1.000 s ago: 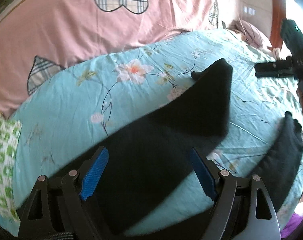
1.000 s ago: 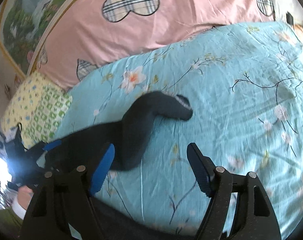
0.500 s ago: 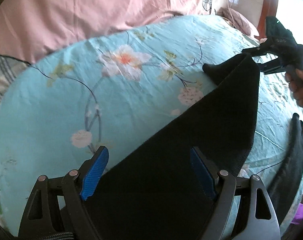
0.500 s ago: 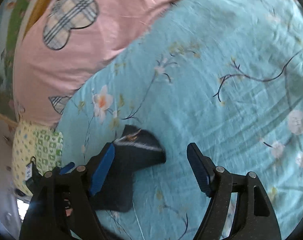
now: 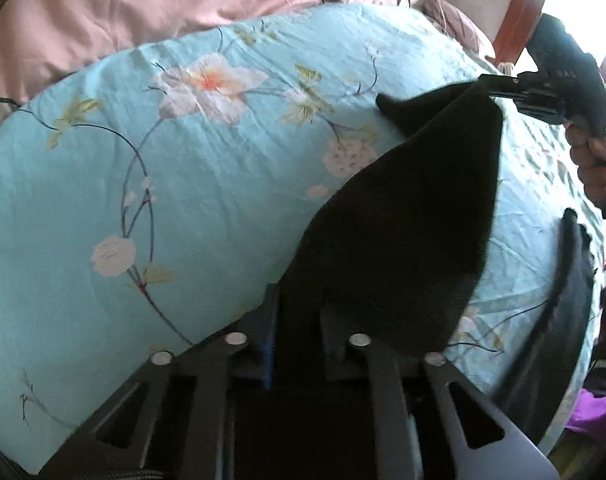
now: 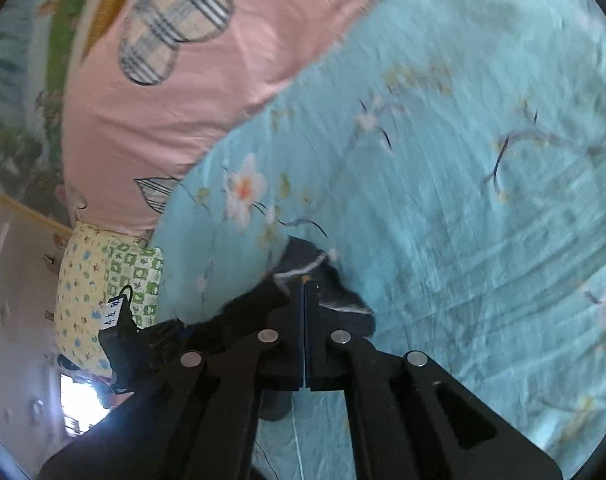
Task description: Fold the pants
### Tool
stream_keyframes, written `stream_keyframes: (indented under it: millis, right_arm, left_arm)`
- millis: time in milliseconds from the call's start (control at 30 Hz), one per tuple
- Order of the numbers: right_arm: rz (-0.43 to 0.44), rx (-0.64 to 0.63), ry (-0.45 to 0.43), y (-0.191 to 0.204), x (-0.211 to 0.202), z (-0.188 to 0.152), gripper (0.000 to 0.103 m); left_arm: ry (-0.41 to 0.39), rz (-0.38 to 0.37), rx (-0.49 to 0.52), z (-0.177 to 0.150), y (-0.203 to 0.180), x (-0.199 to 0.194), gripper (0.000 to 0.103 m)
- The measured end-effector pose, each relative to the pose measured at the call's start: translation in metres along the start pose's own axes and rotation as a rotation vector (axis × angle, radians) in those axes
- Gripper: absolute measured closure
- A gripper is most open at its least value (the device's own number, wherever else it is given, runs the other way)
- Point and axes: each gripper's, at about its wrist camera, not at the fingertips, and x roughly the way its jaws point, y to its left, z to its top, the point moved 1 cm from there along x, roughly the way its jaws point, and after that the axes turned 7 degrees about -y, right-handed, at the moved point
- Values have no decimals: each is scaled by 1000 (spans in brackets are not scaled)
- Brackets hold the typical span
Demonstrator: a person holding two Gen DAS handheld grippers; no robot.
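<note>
Both tools are clamping the black pants (image 5: 403,208): left tool (image 5: 297,344) at lower centre, right tool (image 6: 305,312) at centre, over the bed (image 5: 183,184).

Layout as you hold it:
- Pants (image 5: 415,216): spread between your two tools, above the bed sheet (image 5: 183,200).
- Left tool (image 5: 295,344): at the near end of the pants.
- Right tool (image 5: 499,88): at the far corner, to your right.
- Second pant leg (image 5: 571,300): on the sheet, right of the raised cloth.
- Quilt (image 6: 183,100): behind the sheet.
- Pillow (image 6: 99,280): at the sheet's left edge.
</note>
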Motion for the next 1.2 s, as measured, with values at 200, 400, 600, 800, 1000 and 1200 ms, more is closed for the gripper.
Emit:
stream_keyframes:
  millis: [200, 400, 600, 800, 1000, 1200]
  right_arm:
    - [4, -27, -61, 5, -31, 4, 102]
    - [-49, 81, 33, -20, -2, 0, 75]
    - [-29, 68, 71, -25, 26, 6, 37]
    - [43, 46, 78, -22, 27, 3, 96]
    - [94, -13, -57, -5, -36, 7, 97]
    - [102, -45, -85, -1, -87, -13, 97]
  left_arm:
    - [-48, 10, 28, -11, -24, -35, 96]
    - [-53, 3, 24, -26, -37, -56, 97]
    - [-52, 6, 27, -34, -46, -60, 98]
    - [-75, 21, 19, -33, -49, -66, 99]
    - [-137, 34, 5, -40, -61, -93, 99]
    - [-155, 31, -22, -60, -86, -108, 99]
